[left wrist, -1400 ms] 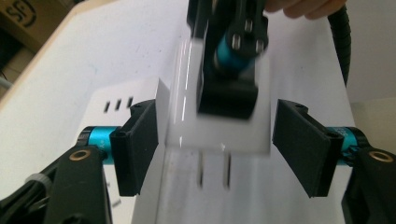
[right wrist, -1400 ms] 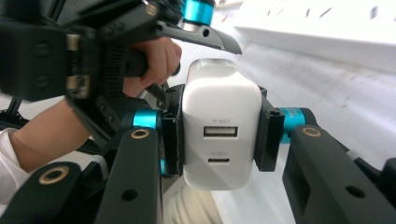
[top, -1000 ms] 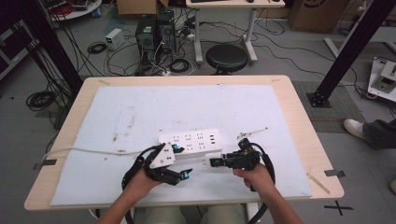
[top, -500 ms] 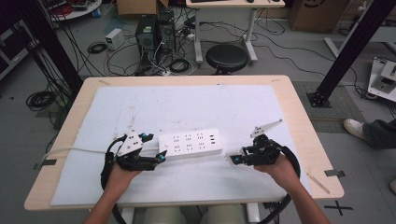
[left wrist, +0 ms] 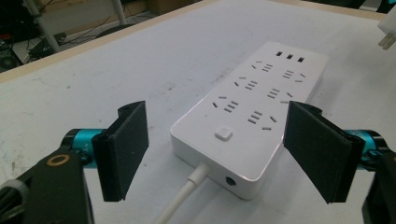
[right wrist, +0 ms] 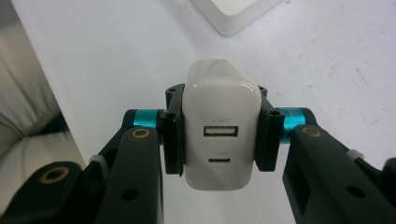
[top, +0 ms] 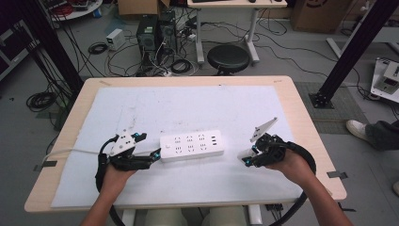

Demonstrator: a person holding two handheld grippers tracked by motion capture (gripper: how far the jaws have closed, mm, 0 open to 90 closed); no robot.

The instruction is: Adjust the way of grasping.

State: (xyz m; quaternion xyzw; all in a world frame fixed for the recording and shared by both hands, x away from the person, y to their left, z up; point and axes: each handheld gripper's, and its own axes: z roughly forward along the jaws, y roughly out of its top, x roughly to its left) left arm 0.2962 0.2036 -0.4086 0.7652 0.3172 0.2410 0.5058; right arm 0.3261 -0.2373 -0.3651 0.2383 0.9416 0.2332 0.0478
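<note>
A white power strip lies flat on the white mat, its cable running off to the left. My left gripper is at the strip's left end. It is open, and its jaws have widened a little within the last second. In the left gripper view the black pads stand clear on either side of the strip's switch end, touching nothing. My right gripper is held off to the right of the strip. It is shut on a white USB charger whose ports face the camera.
The mat covers most of a wooden table. On the floor beyond it stand a black stool, computer towers and tangled cables. A black frame post rises at the right, near a person's shoe.
Both hands have drawn apart from the middle. The left gripper slid left to the strip's cable end. The right gripper carried the charger right and upward, away from the strip.
</note>
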